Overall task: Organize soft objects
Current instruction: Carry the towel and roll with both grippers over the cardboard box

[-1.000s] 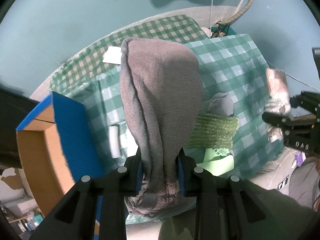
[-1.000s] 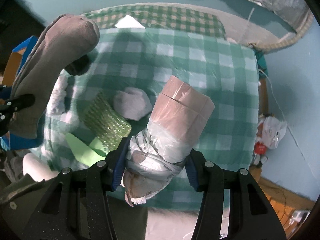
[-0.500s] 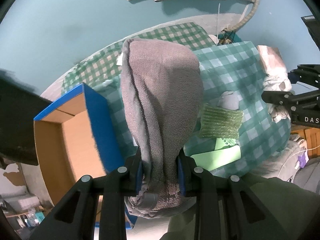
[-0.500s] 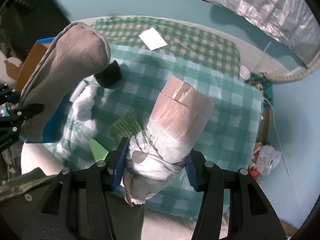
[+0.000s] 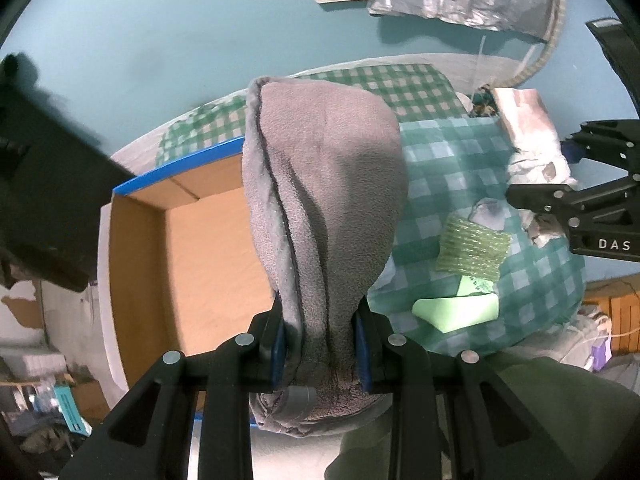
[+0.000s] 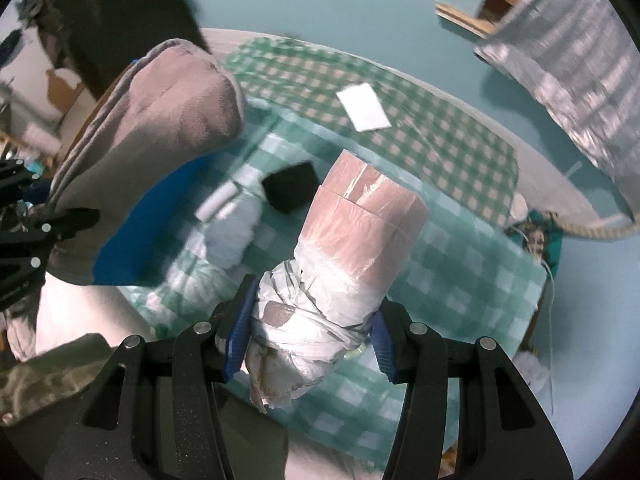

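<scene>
My left gripper (image 5: 320,336) is shut on a folded grey towel (image 5: 324,200), which hangs above an open cardboard box with blue outer walls (image 5: 132,240). In the right wrist view the same grey towel (image 6: 160,120) shows at the left. My right gripper (image 6: 308,332) is shut on a plastic-wrapped pack of pinkish paper rolls (image 6: 360,232), held above the green checked tablecloth (image 6: 460,272). From the left wrist view that pack (image 5: 528,128) and the right gripper (image 5: 536,168) appear at the right edge.
On the cloth lie a green bubble-wrap roll (image 5: 472,248), a light green sheet (image 5: 456,312), a grey wad (image 5: 488,216), a black sponge (image 6: 290,192), a white wad (image 6: 232,236) and a white card (image 6: 364,108). A dark block (image 5: 40,184) stands left of the box.
Both grippers have risen and moved left with their loads. The box has come under the towel, its inside now showing. The table has shrunk in both views.
</scene>
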A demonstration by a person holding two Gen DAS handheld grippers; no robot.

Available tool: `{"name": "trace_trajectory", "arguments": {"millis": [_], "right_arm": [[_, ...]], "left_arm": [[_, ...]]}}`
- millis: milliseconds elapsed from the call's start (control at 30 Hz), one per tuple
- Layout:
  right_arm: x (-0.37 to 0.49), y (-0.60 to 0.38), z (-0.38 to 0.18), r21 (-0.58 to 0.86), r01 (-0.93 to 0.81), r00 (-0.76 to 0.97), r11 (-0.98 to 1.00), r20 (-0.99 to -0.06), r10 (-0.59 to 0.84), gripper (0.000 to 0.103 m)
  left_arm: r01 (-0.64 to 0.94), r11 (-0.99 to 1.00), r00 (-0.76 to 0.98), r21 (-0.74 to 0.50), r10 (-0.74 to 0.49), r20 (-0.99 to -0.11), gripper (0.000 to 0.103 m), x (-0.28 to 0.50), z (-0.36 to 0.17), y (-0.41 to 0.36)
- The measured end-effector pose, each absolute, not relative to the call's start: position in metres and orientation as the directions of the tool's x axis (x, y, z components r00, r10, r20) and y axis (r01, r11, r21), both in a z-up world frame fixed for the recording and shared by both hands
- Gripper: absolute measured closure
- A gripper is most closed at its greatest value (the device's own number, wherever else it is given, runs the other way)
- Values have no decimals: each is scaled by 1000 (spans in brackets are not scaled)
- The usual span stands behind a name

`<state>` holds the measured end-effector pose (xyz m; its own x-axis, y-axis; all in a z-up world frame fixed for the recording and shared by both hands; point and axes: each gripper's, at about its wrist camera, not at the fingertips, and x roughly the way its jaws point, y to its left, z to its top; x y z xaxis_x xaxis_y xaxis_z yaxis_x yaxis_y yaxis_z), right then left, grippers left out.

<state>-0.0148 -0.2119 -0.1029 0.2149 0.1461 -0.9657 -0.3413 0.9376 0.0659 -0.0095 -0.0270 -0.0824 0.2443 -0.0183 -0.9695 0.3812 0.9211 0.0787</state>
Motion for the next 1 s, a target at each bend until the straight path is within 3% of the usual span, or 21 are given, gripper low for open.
{"name": "trace_trajectory", "arguments": {"millis": [1000], "right_arm": [[37,4,-108,85,-666,131,741,-964,230,51]], "left_arm": [[52,996,201,68,56,-978,74,-5,-107,127]]}}
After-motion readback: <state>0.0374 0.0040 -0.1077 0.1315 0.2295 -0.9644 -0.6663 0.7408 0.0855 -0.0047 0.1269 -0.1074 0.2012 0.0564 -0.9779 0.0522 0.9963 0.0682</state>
